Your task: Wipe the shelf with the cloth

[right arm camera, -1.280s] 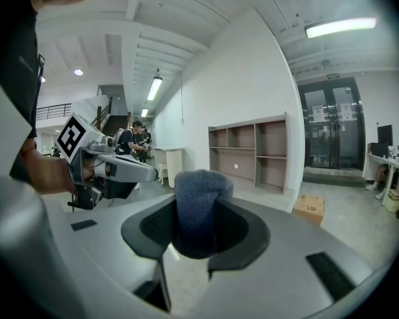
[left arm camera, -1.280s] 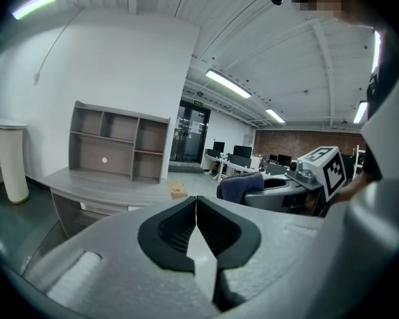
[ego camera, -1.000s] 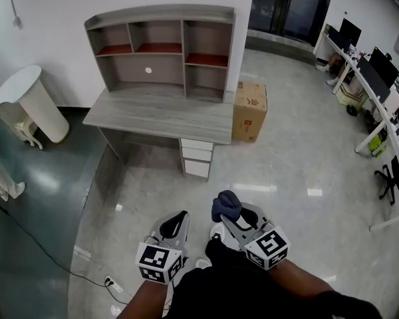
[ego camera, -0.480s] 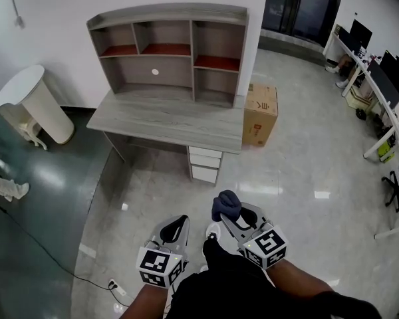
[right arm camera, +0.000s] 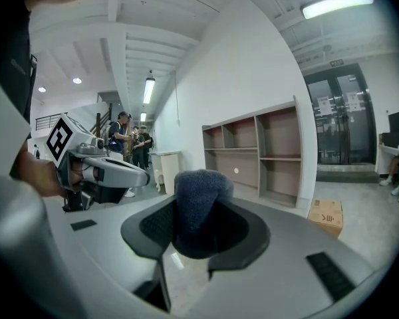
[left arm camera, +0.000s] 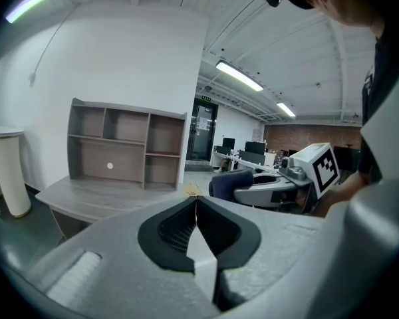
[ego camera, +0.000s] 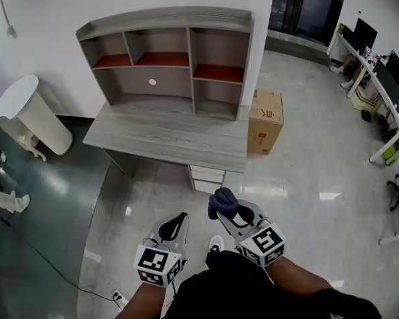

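The right gripper (ego camera: 230, 212) is clamped on the dark blue cloth (right arm camera: 199, 201). Its own view shows the fabric packed between the 2 black pads and bulging above them. The left gripper (ego camera: 177, 219) carries nothing. Its own view shows the jaws meeting in a thin seam, which the head view is too coarse to settle. Both grippers hang low over the glossy floor (ego camera: 299, 171), well apart from the shelf (ego camera: 166, 58) standing along the rear edge of the grey desk (ego camera: 163, 138). Only the head view shows all of the cardboard box (ego camera: 266, 115) at the desk's right end. Only the right gripper view shows people (right arm camera: 128, 138) standing far off. The desk's front edge partly hides the white drawers (ego camera: 207, 177).
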`<state>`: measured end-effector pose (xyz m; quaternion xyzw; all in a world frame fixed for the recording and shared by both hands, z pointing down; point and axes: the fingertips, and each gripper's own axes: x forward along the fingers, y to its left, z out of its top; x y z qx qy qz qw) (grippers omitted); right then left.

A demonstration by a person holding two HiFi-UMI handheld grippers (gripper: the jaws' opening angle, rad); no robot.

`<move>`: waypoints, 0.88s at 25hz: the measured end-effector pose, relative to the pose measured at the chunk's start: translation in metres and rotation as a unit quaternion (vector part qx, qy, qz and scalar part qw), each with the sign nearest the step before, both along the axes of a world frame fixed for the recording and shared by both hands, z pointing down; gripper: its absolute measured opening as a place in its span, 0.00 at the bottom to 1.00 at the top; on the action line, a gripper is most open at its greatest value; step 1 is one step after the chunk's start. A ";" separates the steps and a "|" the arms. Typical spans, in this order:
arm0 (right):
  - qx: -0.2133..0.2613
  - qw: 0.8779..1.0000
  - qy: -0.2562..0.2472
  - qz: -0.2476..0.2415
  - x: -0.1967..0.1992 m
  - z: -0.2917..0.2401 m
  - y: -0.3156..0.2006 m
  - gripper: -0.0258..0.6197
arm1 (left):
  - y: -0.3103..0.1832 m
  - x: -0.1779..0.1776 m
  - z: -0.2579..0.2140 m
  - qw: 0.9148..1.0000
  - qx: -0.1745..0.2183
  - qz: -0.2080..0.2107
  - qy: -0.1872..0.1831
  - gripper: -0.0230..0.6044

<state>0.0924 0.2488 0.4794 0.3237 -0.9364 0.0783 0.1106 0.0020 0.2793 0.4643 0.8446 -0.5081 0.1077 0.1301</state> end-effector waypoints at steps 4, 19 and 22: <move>0.000 1.000 -0.008 0.010 0.007 -0.002 -0.042 0.26 | -0.041 0.003 0.000 1.000 -0.007 0.006 0.001 0.05; -0.014 0.999 -0.025 0.023 0.027 0.008 -0.129 0.26 | -0.140 0.016 0.003 1.000 -0.015 0.017 -0.014 0.05; -0.015 0.999 -0.027 0.029 0.033 0.011 -0.139 0.26 | -0.150 0.016 0.007 1.000 -0.021 0.015 -0.016 0.05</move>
